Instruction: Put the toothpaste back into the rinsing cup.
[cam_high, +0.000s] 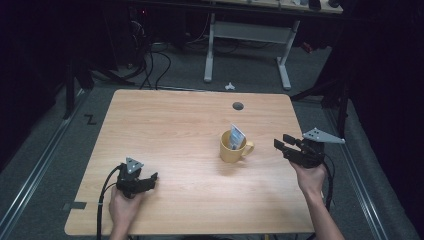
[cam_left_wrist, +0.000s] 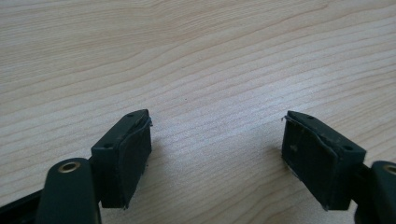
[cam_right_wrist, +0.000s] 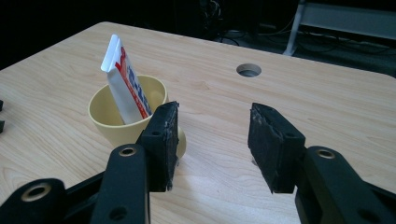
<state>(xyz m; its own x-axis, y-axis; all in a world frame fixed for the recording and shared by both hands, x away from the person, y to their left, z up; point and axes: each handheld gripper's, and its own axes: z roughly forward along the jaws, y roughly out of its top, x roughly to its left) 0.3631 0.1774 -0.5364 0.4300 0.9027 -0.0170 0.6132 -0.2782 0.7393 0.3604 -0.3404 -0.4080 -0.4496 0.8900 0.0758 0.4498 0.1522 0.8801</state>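
While jaws gape, mug (cam_high: 232, 146) just left of right gripper (cam_high: 284, 144)

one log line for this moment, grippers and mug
left gripper: open, empty, low over table | right gripper: open, empty, beside mug | mug: upright, tube inside

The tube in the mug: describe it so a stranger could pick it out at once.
Start at the wooden table; right of its centre stands a yellow mug. A flat white tube with red and blue print leans inside it, its crimped end poking above the rim. It is the sole item in the mug.
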